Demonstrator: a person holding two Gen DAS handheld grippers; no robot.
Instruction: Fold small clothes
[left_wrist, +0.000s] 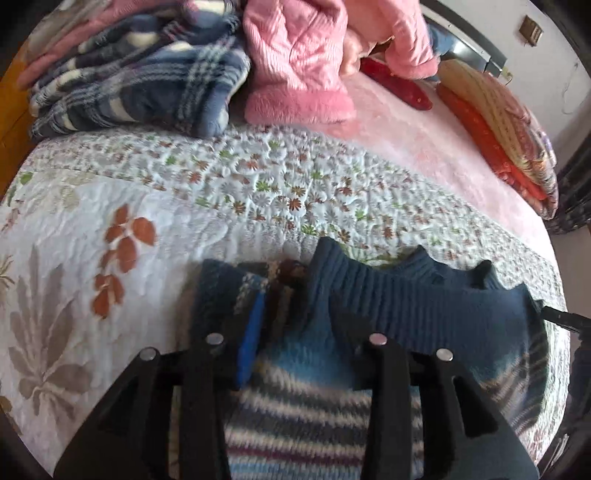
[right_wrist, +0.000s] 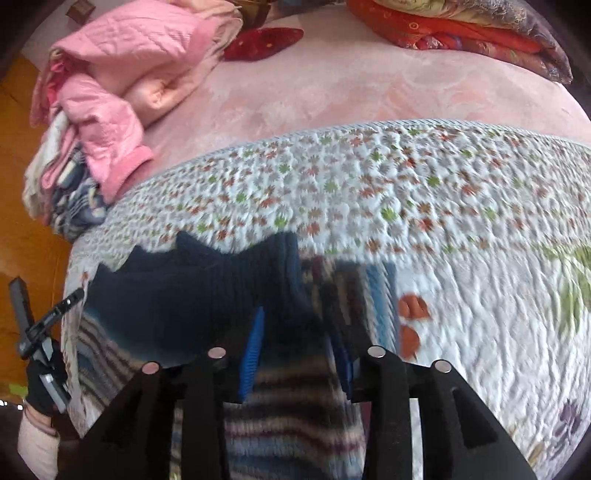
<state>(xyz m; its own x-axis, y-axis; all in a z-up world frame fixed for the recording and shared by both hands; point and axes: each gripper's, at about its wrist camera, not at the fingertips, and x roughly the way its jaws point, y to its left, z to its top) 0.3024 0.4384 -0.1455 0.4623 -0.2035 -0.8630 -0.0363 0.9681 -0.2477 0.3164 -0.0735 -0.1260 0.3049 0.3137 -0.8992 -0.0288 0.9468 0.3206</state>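
**Both grippers low over a striped knit, fold in hand**

The left gripper (left_wrist: 295, 332) hangs just above the striped sweater (left_wrist: 295, 417), fingers spread apart, the blue pad (left_wrist: 251, 343) against the knit; whether it pinches cloth I cannot tell. The right gripper (right_wrist: 299, 354) sits likewise over the same garment, jaws parted, grip unclear. The sweater lies on the floral quilt (left_wrist: 110, 206), near its close edge, with its dark ribbed band (left_wrist: 406, 295) turned away from the cameras. Its long axis seems to run toward the pile of pink clothes (left_wrist: 303, 66). Judging by this, a fold is under way; next comes a firm pinch on both sides and an even carry-over.
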